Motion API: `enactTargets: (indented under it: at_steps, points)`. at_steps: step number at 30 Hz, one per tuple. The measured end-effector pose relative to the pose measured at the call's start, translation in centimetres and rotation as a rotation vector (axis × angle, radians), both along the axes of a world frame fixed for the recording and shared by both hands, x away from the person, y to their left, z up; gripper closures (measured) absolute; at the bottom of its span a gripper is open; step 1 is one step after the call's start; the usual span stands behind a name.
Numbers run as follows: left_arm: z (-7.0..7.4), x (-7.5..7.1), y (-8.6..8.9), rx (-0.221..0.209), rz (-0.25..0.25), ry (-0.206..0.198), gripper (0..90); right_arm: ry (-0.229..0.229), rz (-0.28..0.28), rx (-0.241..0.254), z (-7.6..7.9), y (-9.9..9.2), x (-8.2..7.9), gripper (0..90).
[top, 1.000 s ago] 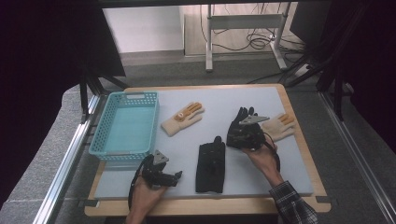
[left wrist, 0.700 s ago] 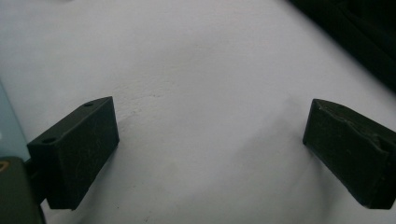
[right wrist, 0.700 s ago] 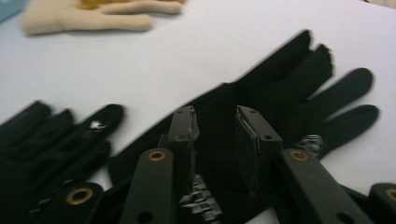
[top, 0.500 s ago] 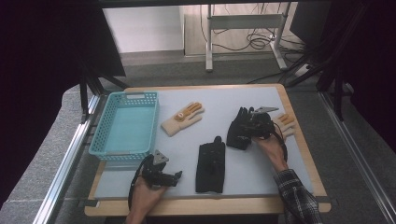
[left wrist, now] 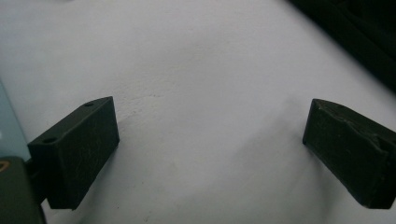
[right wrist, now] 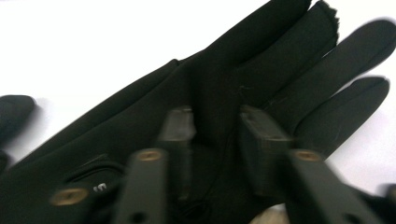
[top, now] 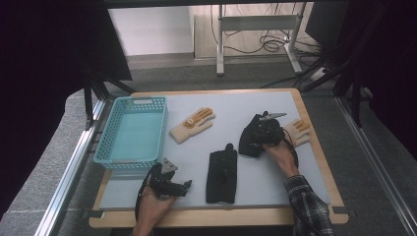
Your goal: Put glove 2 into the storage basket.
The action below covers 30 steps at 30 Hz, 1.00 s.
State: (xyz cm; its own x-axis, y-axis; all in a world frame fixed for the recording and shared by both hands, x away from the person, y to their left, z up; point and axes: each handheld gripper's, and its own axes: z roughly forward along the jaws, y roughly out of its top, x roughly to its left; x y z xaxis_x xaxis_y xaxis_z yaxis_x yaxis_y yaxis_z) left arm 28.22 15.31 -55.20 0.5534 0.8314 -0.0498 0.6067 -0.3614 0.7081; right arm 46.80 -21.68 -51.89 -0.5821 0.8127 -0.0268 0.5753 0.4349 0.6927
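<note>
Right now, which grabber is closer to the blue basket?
Left. The left gripper sits just below the blue basket's near corner, while the right gripper is across the table, pinching a black glove.

Four gloves and a basket, placed relative to the turquoise basket [top: 132, 132].

The turquoise basket is a rectangular, lattice-walled tray standing upright at the table's left side. Just to its right lies a cream glove with orange fingertips [top: 192, 125], flat, fingers pointing up and to the right, away from the basket. Farther right and nearer the person, a black glove [top: 222, 174] lies flat, its long axis running away from the person. Well to the basket's right, a second black glove [top: 251, 138] is bunched and pinched in the right gripper [right wrist: 215, 140], its fingers spread beyond the jaws. Farthest from the basket, a second cream glove [top: 299, 131] lies flat beside that gripper.
</note>
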Motion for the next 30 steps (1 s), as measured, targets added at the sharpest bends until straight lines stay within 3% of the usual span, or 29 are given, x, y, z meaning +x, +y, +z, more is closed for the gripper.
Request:
enactTargets:
  at_steps: [3,11,26,30]
  points:
    - [0.0,0.0,0.0,0.0,0.001,0.0,4.0,0.008,-0.002,0.021,0.0,0.0,-0.1,84.1]
    - [0.0,0.0,0.0,-0.001,0.001,0.0,4.1,0.016,-0.007,0.034,0.2,0.0,-0.3,87.3]
    - [0.0,0.0,0.0,-0.002,0.002,0.0,4.2,-0.02,0.026,0.099,4.8,-0.4,-2.4,87.4]
    - [0.0,0.0,0.0,-0.001,0.002,0.0,4.2,-0.044,0.071,0.107,6.8,0.0,-4.1,87.4]
